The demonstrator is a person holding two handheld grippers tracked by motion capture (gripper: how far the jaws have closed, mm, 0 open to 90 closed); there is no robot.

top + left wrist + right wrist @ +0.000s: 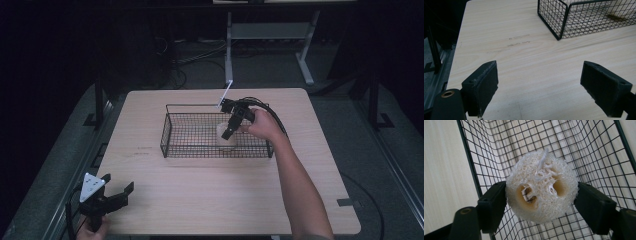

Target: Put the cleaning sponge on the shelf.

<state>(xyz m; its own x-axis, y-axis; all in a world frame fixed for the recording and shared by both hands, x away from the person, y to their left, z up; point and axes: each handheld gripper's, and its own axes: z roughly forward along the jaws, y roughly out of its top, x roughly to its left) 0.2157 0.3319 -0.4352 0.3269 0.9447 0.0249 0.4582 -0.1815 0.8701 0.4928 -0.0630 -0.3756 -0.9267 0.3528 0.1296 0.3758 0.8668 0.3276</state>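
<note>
Hand-held gripper (539, 86) jaws wide apart over table (524, 62); wire basket (564, 22) beyond.

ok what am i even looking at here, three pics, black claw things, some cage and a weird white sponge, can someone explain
There is no machine here: a person holds a hand-held two-jaw gripper in each hand. The high view looks down on a wooden table from above. The other two pictures come from small cameras riding on each gripper, looking along its black jaws. On the table stands a black wire basket. The right gripper is over the basket, its jaws shut on a pale loofah sponge. The left gripper sits near the table's near left corner, jaws wide open with nothing between them; its own view shows bare tabletop and a basket corner.
</note>
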